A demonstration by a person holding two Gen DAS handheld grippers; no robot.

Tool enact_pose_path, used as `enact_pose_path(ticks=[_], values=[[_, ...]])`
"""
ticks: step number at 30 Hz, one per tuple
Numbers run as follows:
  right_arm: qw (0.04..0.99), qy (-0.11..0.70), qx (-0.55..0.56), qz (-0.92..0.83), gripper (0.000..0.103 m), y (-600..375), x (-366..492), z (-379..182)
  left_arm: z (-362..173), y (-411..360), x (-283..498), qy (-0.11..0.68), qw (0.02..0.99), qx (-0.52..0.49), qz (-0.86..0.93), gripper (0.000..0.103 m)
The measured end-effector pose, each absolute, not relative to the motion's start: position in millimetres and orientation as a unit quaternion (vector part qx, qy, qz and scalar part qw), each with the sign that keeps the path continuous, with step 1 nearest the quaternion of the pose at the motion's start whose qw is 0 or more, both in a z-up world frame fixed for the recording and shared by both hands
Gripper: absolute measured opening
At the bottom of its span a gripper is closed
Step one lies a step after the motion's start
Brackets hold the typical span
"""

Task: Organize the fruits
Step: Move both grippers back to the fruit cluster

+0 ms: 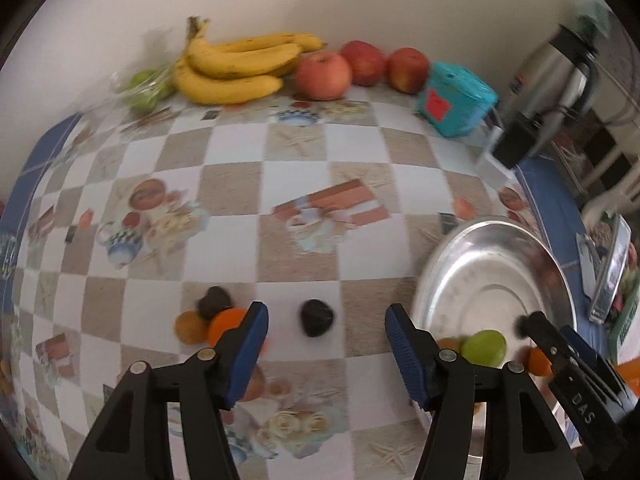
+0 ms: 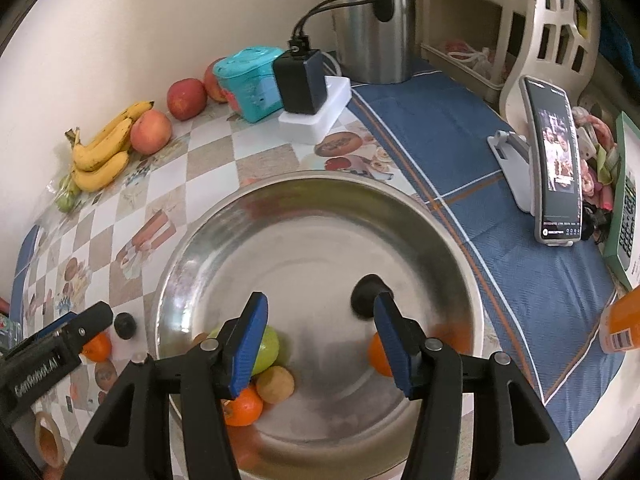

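My left gripper (image 1: 327,310) hangs open over the checked tablecloth, and a dark fruit (image 1: 317,317) lies on the cloth between its blue pads, untouched. Left of it sit another dark fruit (image 1: 214,302), an orange (image 1: 226,322) and a brownish fruit (image 1: 191,326). My right gripper (image 2: 320,302) stands open inside the steel bowl (image 2: 320,240). A dark fruit (image 2: 366,294) rests in the bowl beside its right finger. The bowl also holds a green fruit (image 2: 266,346), two oranges (image 2: 244,404) (image 2: 380,354) and a brownish fruit (image 2: 276,384).
Bananas (image 1: 236,66), three apples (image 1: 324,74) and bagged green fruit (image 1: 146,88) line the back wall. A teal box (image 1: 456,98), charger (image 2: 300,80) and kettle (image 2: 372,20) stand behind the bowl. On the blue cloth at the right is a phone on a stand (image 2: 556,160).
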State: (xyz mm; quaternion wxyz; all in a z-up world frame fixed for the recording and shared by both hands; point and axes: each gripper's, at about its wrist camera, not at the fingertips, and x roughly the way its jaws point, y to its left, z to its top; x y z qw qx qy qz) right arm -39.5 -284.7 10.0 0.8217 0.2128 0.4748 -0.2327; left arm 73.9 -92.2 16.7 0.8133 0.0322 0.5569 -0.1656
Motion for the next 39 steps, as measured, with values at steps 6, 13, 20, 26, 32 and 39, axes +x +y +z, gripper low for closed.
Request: enact_pose_path(ticks=[6, 13, 20, 26, 32, 39], values=[[0.829, 0.474, 0.198, -0.220, 0.056, -274.2, -36.2, 16.1, 16.8, -74.1, 81.9, 0.562, 0.814, 0.012, -0.144, 0.069], [0.831, 0.480, 0.187, -0.211, 0.056, -267.2, -31.6, 14.7, 13.8, -71.3, 83.8, 0.569, 0.811, 0.010, -0.136, 0.072], [0.827, 0.486, 0.187, -0.211, 0.057, -266.1, -30.7, 9.8, 9.5, -69.2, 84.9, 0.576, 0.807, 0.010, -0.127, 0.086], [0.823, 0.494, 0.182, -0.212, 0.075, -264.2, -29.3, 3.7, -1.0, -63.5, 87.1, 0.591, 0.800, 0.005, -0.106, 0.103], [0.821, 0.497, 0.182, -0.213, 0.076, -264.0, -29.0, 0.9, -3.0, -59.2, 88.0, 0.593, 0.799, 0.001, -0.101, 0.103], [0.824, 0.489, 0.194, -0.209, 0.102, -265.0, -30.7, 0.3, -1.8, -56.1, 88.5, 0.583, 0.808, 0.003, -0.090, 0.103]])
